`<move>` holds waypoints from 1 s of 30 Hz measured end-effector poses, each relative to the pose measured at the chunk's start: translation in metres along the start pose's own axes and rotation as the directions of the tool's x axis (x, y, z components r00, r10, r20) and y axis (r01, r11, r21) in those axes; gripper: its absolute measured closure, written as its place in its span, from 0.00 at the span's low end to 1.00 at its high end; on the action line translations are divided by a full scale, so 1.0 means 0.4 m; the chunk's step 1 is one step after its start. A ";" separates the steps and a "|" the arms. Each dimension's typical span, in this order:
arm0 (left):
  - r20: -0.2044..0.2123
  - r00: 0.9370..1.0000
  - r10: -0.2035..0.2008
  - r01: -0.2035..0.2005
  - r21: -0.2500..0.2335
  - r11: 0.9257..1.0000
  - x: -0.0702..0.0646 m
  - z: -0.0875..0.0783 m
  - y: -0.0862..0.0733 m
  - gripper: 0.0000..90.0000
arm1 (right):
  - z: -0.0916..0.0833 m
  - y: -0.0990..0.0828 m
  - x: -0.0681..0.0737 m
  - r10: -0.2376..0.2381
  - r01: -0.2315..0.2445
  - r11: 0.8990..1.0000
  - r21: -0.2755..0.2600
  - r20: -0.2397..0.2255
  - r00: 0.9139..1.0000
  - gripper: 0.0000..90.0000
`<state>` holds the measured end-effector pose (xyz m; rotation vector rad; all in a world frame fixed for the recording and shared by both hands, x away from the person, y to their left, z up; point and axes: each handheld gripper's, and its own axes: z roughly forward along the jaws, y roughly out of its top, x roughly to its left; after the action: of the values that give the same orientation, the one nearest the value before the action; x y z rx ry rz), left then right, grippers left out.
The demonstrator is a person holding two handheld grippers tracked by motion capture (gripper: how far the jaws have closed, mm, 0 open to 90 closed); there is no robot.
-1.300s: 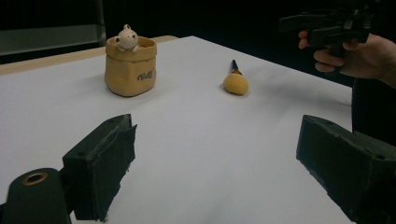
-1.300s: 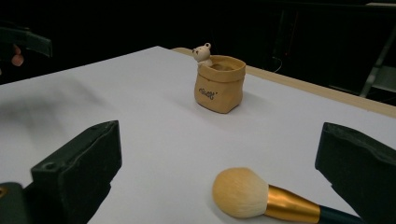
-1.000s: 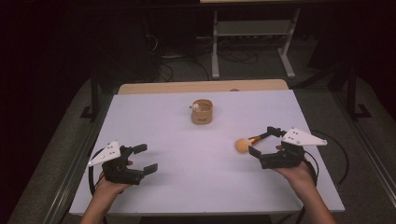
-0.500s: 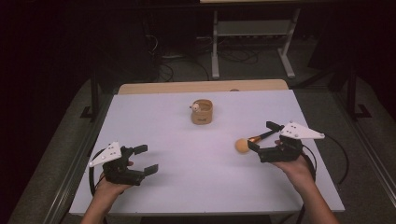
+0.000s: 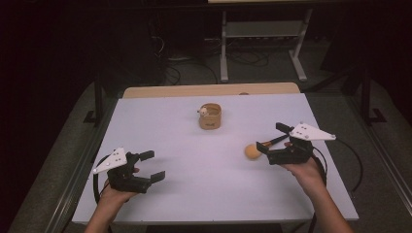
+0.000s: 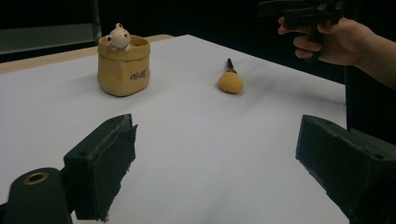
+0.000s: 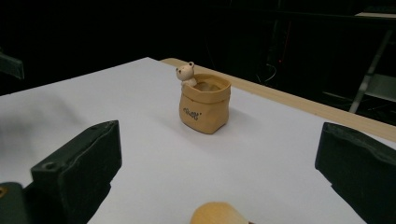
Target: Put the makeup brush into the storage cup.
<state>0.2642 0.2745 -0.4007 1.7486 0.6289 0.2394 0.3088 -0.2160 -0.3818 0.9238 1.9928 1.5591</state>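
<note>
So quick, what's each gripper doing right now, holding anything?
Left gripper: open, holding nothing, low over the table.
Right gripper: open, holding nothing, jaws on either side of the makeup brush, not closed on it.

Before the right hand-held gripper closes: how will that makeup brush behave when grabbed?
The brush looks light, with a thin handle. Its puffy orange head probably squashes, so a handle grip seems safer. The round handle may roll or swivel if nudged by the open right hand-held gripper.

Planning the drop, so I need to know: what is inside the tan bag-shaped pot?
The tan bag-shaped pot has a small cream bear figure perched at its rim. The opening looks empty near the top; the bottom is hidden by the pot's wall.
</note>
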 end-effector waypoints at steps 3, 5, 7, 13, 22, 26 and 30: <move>0.002 1.000 0.000 0.000 0.002 1.000 0.000 0.000 0.000 0.13 | 0.005 0.002 -0.002 0.009 -0.009 1.000 -0.006 -0.003 1.000 0.00; 0.000 1.000 0.006 -0.006 0.005 1.000 0.000 0.001 -0.001 0.13 | 0.009 0.002 -0.004 0.009 -0.009 1.000 -0.005 -0.001 1.000 0.00; 0.001 1.000 0.005 -0.005 0.002 1.000 0.000 0.001 -0.001 0.13 | 0.012 0.002 -0.007 0.007 -0.007 1.000 -0.005 -0.001 1.000 0.00; 0.003 1.000 0.004 -0.004 0.002 1.000 0.000 0.002 0.000 0.13 | 0.021 0.011 -0.019 0.012 -0.012 1.000 -0.017 0.008 1.000 0.00; 0.006 1.000 0.002 -0.002 0.004 1.000 0.001 0.002 -0.001 0.13 | 0.038 0.016 -0.030 0.023 -0.023 0.999 -0.024 0.010 1.000 0.00; 0.007 1.000 -0.002 0.002 -0.003 1.000 0.000 0.005 -0.002 0.13 | 0.048 0.023 -0.034 0.027 -0.026 0.999 -0.036 0.005 1.000 0.00; 0.003 1.000 -0.003 0.003 -0.006 1.000 0.001 0.003 0.000 0.13 | 0.054 0.022 -0.038 0.033 -0.033 0.999 -0.036 0.005 0.999 0.00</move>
<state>0.2651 0.2739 -0.4012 1.7413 0.6285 0.2366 0.3363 -0.2115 -0.3799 0.9504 1.9491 1.6031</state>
